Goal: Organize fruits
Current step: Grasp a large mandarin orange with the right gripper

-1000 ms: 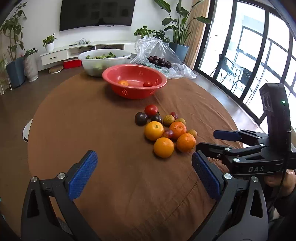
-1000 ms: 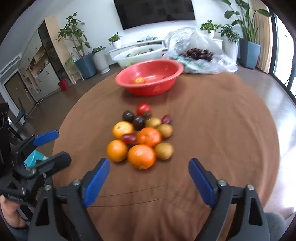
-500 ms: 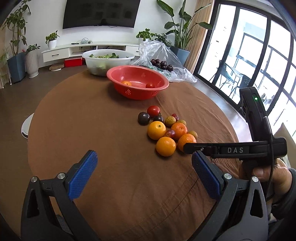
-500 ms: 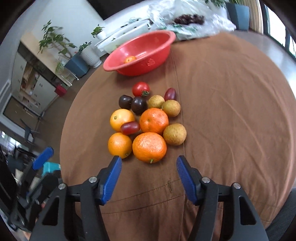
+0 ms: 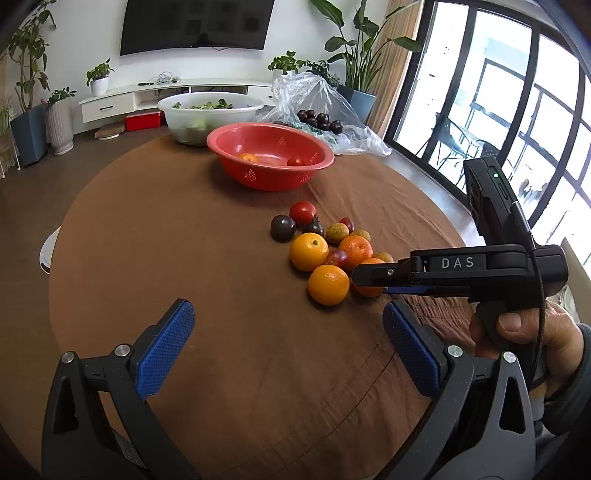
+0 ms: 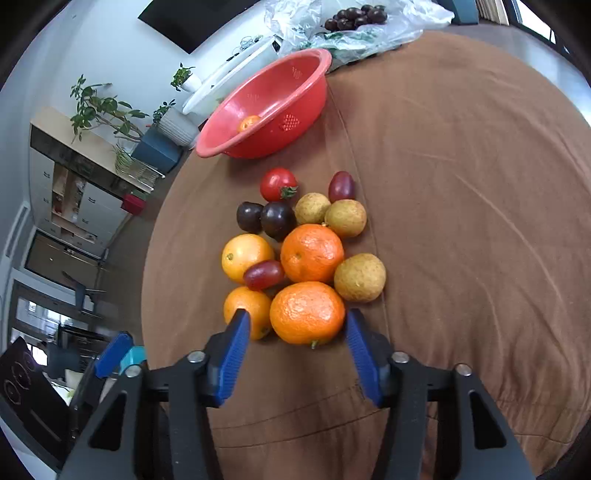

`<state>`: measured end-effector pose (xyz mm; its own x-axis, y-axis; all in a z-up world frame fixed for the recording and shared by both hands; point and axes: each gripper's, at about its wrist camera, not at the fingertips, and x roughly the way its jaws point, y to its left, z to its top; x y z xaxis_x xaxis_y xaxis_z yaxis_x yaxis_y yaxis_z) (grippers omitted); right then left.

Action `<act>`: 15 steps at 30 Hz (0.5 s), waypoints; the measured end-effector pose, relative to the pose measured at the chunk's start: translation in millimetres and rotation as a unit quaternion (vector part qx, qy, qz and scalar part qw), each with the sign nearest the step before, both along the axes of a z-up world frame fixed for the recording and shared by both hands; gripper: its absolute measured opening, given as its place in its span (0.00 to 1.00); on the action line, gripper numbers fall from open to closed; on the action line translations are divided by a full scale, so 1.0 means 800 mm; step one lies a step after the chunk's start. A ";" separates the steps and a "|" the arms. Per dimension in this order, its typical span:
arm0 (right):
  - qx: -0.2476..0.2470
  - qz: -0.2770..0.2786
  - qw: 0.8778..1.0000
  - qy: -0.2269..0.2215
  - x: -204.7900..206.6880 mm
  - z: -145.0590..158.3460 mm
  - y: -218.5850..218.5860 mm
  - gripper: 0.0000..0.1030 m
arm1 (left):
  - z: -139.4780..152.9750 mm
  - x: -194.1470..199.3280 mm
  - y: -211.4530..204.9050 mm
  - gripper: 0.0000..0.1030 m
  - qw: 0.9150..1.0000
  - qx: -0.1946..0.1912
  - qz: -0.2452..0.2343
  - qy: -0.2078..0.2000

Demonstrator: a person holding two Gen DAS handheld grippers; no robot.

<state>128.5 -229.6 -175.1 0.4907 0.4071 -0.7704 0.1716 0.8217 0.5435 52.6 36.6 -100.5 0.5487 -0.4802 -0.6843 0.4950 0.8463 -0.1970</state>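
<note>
The right gripper (image 6: 295, 334), fingers apart, straddles the nearest orange (image 6: 306, 312), seemingly untouched; next, close and carry it to the red bowl (image 6: 295, 66), while the left gripper (image 5: 288, 343) hangs open.

Right tool (image 6: 297, 334) spread, flanking nearest tangerine (image 6: 306, 313).

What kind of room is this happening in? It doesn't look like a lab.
Most likely a home living or dining room. A wall-mounted television hangs above a low white media cabinet, potted plants stand by tall windows, and the fruit lies on a round table under a brown cloth.
</note>
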 end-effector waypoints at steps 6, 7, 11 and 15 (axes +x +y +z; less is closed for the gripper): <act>0.026 -0.012 1.000 0.001 0.000 -0.004 -0.012 0.44 | -0.006 0.004 -0.008 1.00 1.000 0.013 -0.008 0.002; 0.028 -0.011 1.000 0.000 0.000 -0.005 -0.013 0.43 | -0.007 0.005 -0.010 1.00 1.000 0.015 -0.010 0.003; 0.026 -0.005 1.000 -0.003 -0.002 -0.006 -0.013 0.42 | -0.010 0.009 -0.020 1.00 1.000 0.026 -0.017 0.004; 0.039 0.000 0.999 -0.003 -0.003 -0.007 -0.016 0.42 | -0.013 0.018 -0.030 1.00 0.999 0.037 -0.022 0.007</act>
<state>126.0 -242.0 -180.7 0.4946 0.4661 -0.7336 0.1683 0.7767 0.6070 67.0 12.7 -110.6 0.5185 -0.4520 -0.7259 0.5304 0.8358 -0.1417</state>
